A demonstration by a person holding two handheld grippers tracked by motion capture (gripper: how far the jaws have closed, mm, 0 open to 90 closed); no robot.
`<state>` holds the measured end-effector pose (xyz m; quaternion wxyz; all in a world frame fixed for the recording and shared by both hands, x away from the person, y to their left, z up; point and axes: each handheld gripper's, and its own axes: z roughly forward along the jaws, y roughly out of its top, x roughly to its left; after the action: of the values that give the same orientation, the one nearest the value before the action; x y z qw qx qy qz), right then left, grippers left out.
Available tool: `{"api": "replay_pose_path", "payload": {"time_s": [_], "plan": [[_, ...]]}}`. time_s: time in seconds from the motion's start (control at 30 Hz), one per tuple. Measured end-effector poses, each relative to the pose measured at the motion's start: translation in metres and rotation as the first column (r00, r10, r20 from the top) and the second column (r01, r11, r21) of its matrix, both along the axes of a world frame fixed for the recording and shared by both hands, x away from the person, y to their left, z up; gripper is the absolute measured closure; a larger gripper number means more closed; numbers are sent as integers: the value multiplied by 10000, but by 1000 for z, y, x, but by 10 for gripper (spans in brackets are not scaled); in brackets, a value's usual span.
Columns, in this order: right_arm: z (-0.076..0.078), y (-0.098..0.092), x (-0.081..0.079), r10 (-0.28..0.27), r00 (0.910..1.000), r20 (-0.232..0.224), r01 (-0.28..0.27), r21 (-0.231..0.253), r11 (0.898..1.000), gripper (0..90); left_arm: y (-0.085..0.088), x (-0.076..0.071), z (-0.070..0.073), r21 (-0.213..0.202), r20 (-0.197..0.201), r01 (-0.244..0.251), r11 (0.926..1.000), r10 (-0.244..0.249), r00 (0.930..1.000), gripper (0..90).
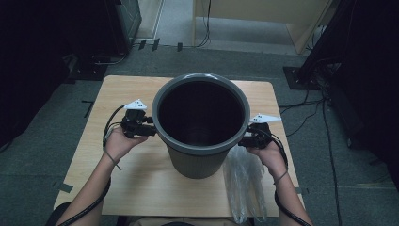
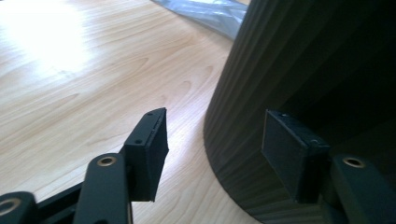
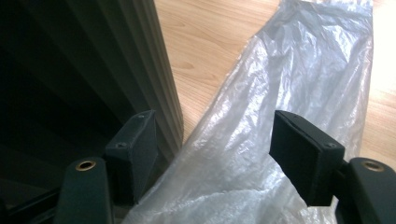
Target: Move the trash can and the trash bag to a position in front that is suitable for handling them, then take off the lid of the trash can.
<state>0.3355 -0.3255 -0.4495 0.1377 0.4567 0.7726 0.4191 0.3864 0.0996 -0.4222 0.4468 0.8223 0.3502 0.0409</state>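
You have one dark ribbed bin (image 1: 201, 123) standing on one wooden table (image 1: 141, 183). Beside the bin, on its right, lies one clear plastic bag (image 1: 244, 181). You hold two tongs: the left tongs (image 1: 149, 127) at the bin's left wall, the right tongs (image 1: 244, 140) at its right wall.

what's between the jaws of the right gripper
The clear plastic bag lies flat on the table under the open right gripper, beside the bin, seen in the right gripper view.
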Motion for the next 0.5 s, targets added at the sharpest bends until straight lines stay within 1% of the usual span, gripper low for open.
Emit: {"api": "replay_pose_path", "payload": {"time_s": [0.03, 0.07, 0.1, 0.13, 0.2, 0.23, 0.27, 0.3, 0.47, 0.5], "plan": [[-1, -1, 1, -18, 10000, -1, 18, -16, 10000, 310, 1, 1, 1, 9, -128, -39, 10000, 40, 9999, 394], [-1, -1, 1, -18, 10000, -1, 18, -16, 10000, 310, 1, 1, 1, 9, -128, -39, 10000, 40, 9999, 393], [-3, -3, 2, -17, 10000, -15, 16, -88, 10000, 299, 2, 2, 2, 11, -355, -58, 10000, 58, 9994, 391], [-4, -3, 2, 0, 10000, 15, 0, -93, 10000, 295, 3, 2, 2, -5, -408, -89, 10000, 89, 9991, 391], [-6, -5, 4, -6, 10000, -37, 5, -88, 10000, 290, 5, 4, 4, -42, -659, -126, 9999, 123, 9978, 379], [-7, -5, 5, 1, 10000, -52, -2, -99, 10000, 287, 5, 4, 4, -42, -659, -126, 9999, 123, 9978, 368], [-7, -5, 5, 1, 10000, -52, -2, -99, 10000, 287, 6, 6, 5, -54, -848, -218, 9997, 213, 9962, 368], [-8, -7, 6, -37, 10000, -72, 36, -62, 10000, 278, 7, 8, 6, -34, -1062, -250, 9997, 245, 9940, 349], [-12, -11, 9, -131, 9998, -145, 131, 62, 9999, 252, 9, 9, 8, 172, -1286, -387, 9991, 405, 9909, 344], [-12, -12, 9, -124, 9998, -146, 124, 41, 9999, 250, 9, 9, 9, 137, -1314, -418, 9990, 432, 9904, 345]]}}
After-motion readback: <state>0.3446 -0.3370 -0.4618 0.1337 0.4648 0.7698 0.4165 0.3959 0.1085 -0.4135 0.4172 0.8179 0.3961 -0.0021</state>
